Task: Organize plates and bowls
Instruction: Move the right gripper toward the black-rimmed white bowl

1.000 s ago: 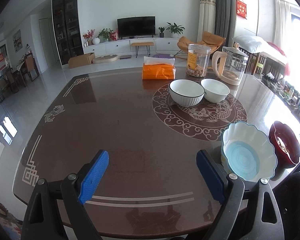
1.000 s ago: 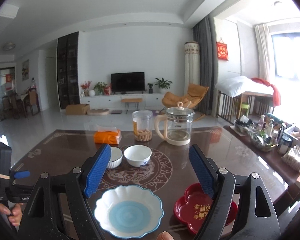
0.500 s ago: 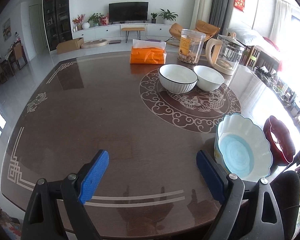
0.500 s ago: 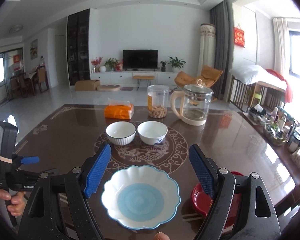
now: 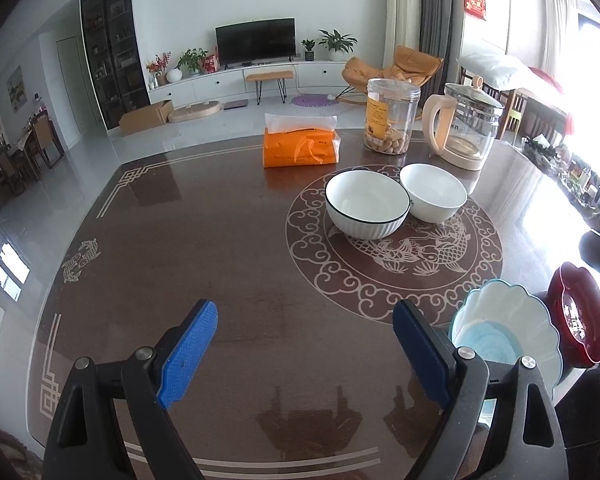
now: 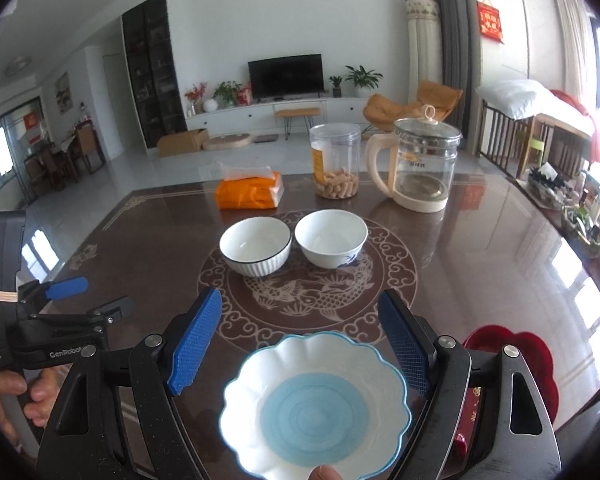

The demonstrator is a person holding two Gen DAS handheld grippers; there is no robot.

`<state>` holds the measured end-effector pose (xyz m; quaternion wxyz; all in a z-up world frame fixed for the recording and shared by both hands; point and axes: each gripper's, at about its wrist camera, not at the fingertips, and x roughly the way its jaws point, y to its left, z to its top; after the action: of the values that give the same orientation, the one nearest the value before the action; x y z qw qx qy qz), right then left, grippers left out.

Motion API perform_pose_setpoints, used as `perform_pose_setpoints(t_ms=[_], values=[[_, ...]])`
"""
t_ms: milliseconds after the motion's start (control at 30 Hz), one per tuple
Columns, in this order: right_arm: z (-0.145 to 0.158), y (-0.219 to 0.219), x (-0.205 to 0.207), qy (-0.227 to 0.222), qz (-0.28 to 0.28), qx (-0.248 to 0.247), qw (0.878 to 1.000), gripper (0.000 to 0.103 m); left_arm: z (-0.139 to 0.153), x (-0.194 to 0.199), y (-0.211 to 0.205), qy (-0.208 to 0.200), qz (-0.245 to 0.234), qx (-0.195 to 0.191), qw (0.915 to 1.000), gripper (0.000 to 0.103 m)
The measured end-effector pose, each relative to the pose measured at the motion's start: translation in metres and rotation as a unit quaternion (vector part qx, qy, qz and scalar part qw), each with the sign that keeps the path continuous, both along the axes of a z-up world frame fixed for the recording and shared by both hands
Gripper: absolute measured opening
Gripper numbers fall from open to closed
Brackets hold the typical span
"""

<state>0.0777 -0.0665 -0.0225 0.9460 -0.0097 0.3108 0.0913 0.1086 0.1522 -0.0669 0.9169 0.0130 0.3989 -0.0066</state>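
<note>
1. The right gripper (image 6: 300,340) has its fingers spread wide and holds nothing; it hangs just above the far rim of the scalloped blue-and-white plate (image 6: 316,408).
2. The left gripper (image 5: 304,354) is likewise wide open and empty, over bare desk (image 5: 180,240) to the left of that plate.
3. To grasp well, I judge the right fingers should pinch one rim edge, not straddle the whole plate.
4. The red lobed plate (image 6: 516,364) lies just right, a likely base for stacking.
5. Farther off, the ribbed white bowl (image 6: 255,245) and plain white bowl (image 6: 331,237) sit side by side on the dragon medallion.
</note>
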Motion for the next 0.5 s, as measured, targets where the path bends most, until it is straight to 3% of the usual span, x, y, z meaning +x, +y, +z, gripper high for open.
perform_pose_setpoints(t_ms=[133, 500], values=[[-0.003, 0.011, 0.004, 0.017, -0.002, -0.022, 1.000, 0.083, 0.001, -0.002, -0.003, -0.003, 0.003, 0.013, 0.9999, 0.089], [-0.008, 0.009, 0.004, 0.055, -0.036, -0.020, 0.998, 0.083, -0.002, -0.009, 0.010, 0.000, 0.018, 0.035, 0.9992, 0.089]])
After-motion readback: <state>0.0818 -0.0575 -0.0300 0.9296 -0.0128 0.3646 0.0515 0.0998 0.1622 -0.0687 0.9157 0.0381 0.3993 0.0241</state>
